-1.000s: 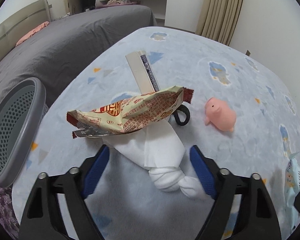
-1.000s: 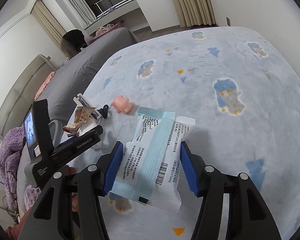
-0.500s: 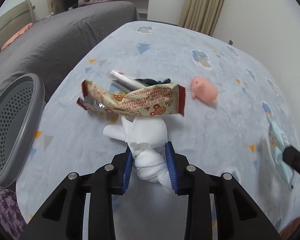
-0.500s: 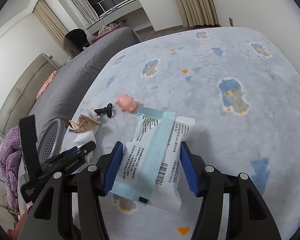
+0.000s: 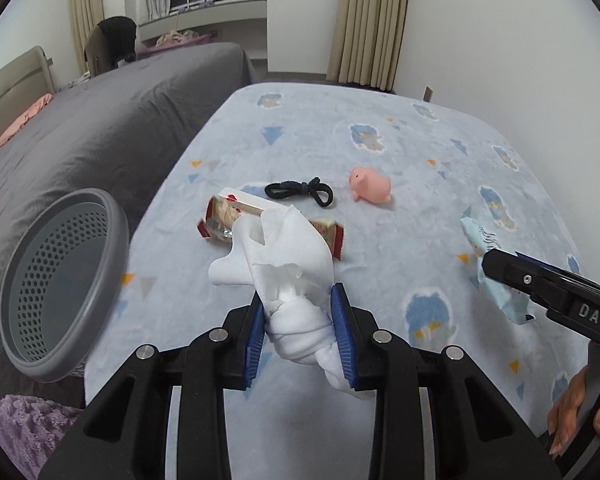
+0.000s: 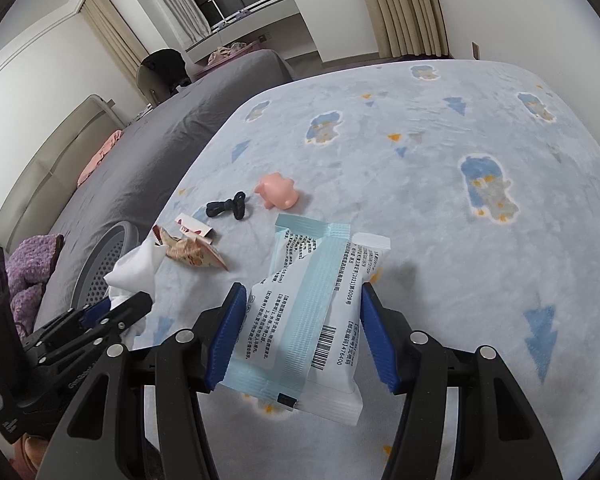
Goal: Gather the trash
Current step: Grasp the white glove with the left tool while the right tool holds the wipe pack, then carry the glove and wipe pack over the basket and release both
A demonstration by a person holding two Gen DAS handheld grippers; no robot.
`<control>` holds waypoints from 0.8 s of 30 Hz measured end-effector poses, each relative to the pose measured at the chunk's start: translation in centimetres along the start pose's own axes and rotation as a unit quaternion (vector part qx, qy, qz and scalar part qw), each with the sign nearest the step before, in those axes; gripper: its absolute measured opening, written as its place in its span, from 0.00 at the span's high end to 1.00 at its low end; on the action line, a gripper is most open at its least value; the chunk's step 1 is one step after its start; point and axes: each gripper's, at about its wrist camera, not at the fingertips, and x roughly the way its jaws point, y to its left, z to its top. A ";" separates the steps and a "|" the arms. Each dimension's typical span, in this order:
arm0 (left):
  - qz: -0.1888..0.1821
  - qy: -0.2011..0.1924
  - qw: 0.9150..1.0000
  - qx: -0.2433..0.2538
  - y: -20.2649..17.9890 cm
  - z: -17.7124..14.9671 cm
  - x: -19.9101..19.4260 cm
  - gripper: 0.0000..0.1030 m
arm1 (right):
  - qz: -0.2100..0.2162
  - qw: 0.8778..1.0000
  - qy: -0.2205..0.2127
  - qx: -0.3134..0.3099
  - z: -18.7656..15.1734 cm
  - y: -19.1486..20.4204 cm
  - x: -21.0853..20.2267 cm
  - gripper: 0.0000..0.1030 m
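L tool (image 5: 298, 330) clamped on tissue (image 5: 288, 264), R tool (image 6: 300, 336) on mask pack (image 6: 316, 312); loose tissue tail may miss bin (image 5: 60, 288) at bed's left edge.

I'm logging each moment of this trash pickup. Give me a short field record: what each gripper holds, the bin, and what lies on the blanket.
left gripper: shut on the white tissue
right gripper: shut on the packet, white and pale blue
bin: grey, perforated, at the left of the blanket; no trash visible inside
on blanket, trash: red snack wrapper
on blanket, other: pink pig toy, black hair tie, small box with red marks
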 end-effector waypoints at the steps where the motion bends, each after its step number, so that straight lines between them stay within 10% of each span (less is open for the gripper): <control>1: 0.001 -0.003 1.000 0.001 0.2 -0.1 -0.3 0.70 | 0.003 1.000 -0.001 -0.002 -0.1 0.2 0.0 0.46; 24: 0.092 -0.041 0.991 -0.091 16.2 -1.5 -2.8 0.70 | 0.069 0.992 0.009 -0.107 -0.3 14.2 5.0 0.46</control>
